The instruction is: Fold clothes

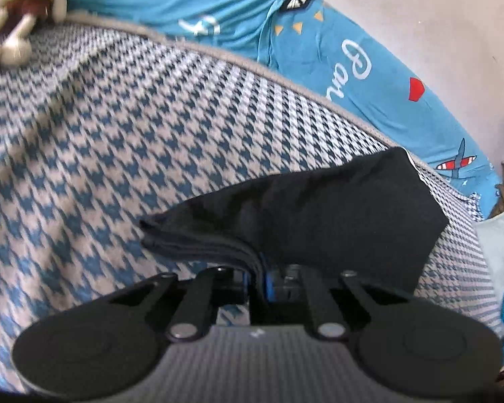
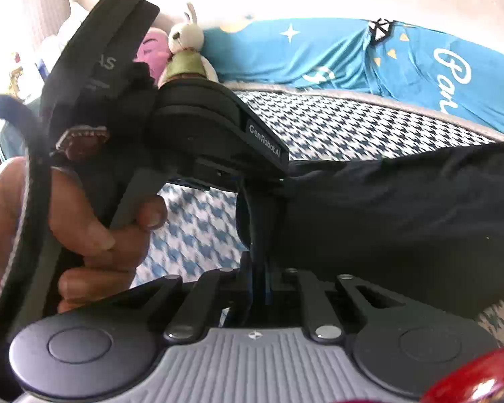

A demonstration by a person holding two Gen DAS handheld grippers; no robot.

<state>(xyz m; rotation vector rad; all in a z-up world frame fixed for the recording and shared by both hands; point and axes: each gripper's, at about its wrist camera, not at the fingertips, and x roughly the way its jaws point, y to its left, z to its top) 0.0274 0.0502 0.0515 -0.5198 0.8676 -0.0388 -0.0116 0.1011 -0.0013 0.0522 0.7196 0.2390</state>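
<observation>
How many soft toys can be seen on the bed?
2: a rabbit toy in a green garment at the far edge of the houndstooth blanket, and a pink toy beside it, partly hidden behind the left gripper.

The folded cloth garment (image 1: 336, 208) is plain black. The woven bed cover (image 1: 117, 141) beneath it carries a blue-and-white houndstooth pattern with a grey border. The cotton sheet (image 1: 369, 77) behind is bright turquoise, printed with white script, white stars, yellow triangles and a red shape. The plush rabbit toy (image 2: 184, 50) is cream with an olive-green top. Each tool (image 1: 257, 280) is black with blue pads.
</observation>
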